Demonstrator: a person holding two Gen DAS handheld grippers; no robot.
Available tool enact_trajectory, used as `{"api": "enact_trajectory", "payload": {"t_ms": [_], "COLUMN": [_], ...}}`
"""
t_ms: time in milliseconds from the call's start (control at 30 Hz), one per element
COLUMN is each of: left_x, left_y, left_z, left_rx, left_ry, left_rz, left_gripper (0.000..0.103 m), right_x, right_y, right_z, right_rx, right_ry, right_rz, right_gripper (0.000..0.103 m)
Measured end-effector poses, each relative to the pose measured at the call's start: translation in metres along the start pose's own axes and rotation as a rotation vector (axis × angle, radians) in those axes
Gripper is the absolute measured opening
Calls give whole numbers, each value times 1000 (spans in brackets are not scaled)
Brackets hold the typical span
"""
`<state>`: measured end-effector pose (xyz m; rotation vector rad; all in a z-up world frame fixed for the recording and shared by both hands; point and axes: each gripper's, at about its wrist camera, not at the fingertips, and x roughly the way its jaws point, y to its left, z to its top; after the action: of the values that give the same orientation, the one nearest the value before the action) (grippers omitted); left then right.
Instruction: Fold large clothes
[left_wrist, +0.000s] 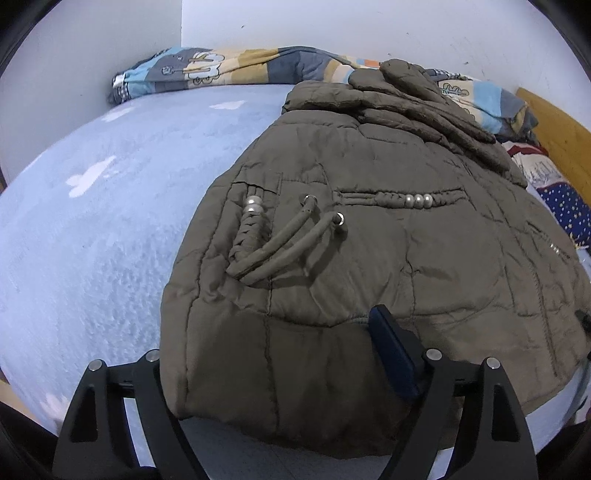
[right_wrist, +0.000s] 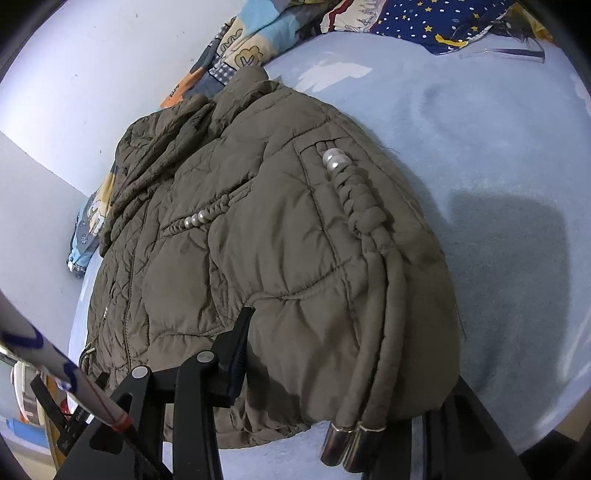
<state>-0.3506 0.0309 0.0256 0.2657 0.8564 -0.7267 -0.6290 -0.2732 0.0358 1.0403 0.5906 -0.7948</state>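
An olive-brown quilted jacket (left_wrist: 369, 229) lies on a light blue bed (left_wrist: 92, 221), with braided pocket trims, silver beads and two drawstring cords (left_wrist: 291, 243). My left gripper (left_wrist: 280, 354) is open, its jaws spread wide around the jacket's near hem; the right finger (left_wrist: 391, 350) rests on the fabric and the left one is hidden under the hem. In the right wrist view the jacket (right_wrist: 266, 236) fills the middle. My right gripper (right_wrist: 332, 369) is open around the hem; its left finger (right_wrist: 236, 354) lies on the fabric. The cords' metal tips (right_wrist: 343, 446) hang over the edge.
A patterned quilt (left_wrist: 221, 70) is bunched along the white wall behind the jacket. A star-print blue cloth (right_wrist: 424, 18) lies at the bed's head, beside a wooden board (left_wrist: 554, 129). Blue bed surface stretches left of the jacket in the left wrist view.
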Motion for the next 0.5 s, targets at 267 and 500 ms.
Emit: {"api": "enact_trajectory", "payload": {"t_ms": [267,500], "left_x": [-1,-1], "left_y": [-2,-4], "left_z": [1,1], "left_rx": [10,24], "left_ry": [8,12], "left_rz": [7,15], "left_gripper": [82,82], "right_x": [-3,-1], "right_y": [-14,-15], "right_z": [0,4], "right_rx": [119,147], "right_ry": [-16,18], "right_rz": [74,92], "right_gripper": [47,47]}}
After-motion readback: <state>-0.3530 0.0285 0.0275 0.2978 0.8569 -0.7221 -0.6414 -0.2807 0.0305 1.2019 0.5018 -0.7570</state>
